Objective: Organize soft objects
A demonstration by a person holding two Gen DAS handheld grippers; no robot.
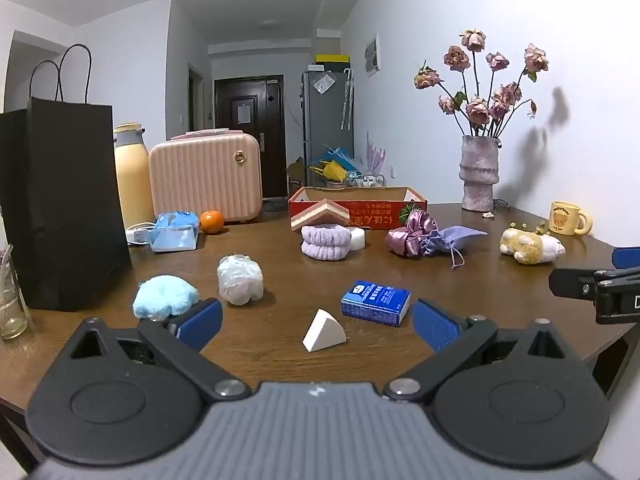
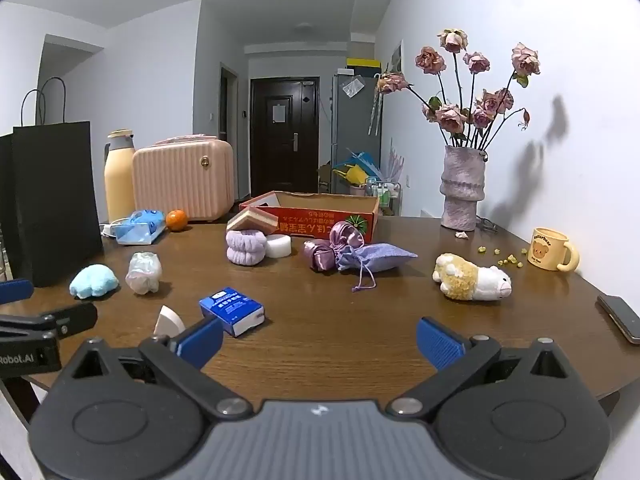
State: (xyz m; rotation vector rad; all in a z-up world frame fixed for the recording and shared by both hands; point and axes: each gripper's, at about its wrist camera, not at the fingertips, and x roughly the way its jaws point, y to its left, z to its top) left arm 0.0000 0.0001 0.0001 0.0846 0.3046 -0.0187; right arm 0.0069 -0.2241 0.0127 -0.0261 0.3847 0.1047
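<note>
Nearest the cameras, the left gripper (image 1: pixel 316 322) and the right gripper (image 2: pixel 318 342) both hang over the front edge of the wooden table (image 2: pixel 340 332) with their blue pads spread wide and nothing between them — a ready stance, it seems, with no soft thing picked yet. Just ahead of the left one lies a white wedge sponge (image 1: pixel 323 331), and beside it a blue tissue pack (image 1: pixel 376 303); further left sit a light blue plush (image 1: pixel 165 296) and a ball wrapped in clear plastic (image 1: pixel 240 279). Off to the right, well apart from these, a yellow and white plush sheep (image 2: pixel 472 278) lies on its side. In the middle ground a lilac towelling band (image 2: pixel 246 247) is stacked beside a round white sponge (image 2: pixel 279 245), with a purple satin scrunchie (image 2: pixel 332 248) touching a lavender drawstring pouch (image 2: pixel 374 258). Behind them the open red cardboard box (image 2: pixel 320 218) — probably the bin for the soft things — stands empty as far as can be seen, a layered sponge block (image 2: pixel 252 218) leaning at its front.
</note>
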